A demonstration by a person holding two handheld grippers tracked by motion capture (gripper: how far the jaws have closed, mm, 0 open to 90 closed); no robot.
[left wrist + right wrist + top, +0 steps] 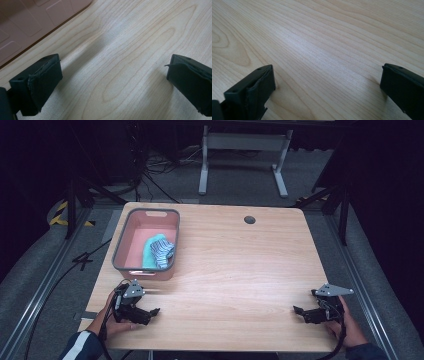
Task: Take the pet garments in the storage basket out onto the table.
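At the near left corner of the wooden worktop (235, 265), I rest the left gripper (145, 314) low over the bare wood, its jaws standing wide apart with nothing between them; the left gripper view shows the grain running clear between the two black pads. Just beyond it sits the pink bin (122, 251) with its grey rim, close to the left edge, and inside lies a folded teal cloth (151, 249) with a blue-and-white striped piece (163, 253) on top, both tucked toward the bin's near right corner. I judge the bin is parked beside the left gripper so that hand can reach in without crossing the worktop. In the left gripper view the bin's pink wall (30, 22) fills the upper left corner, near the jaws but apart from them. The middle of the worktop lies bare up to a dark cable hole (249, 219) near the far edge. At the near right corner I hold the right gripper (301, 312), jaws likewise parted and empty, well apart from the bin, seemingly waiting its turn. No brand, label or writing is readable anywhere.
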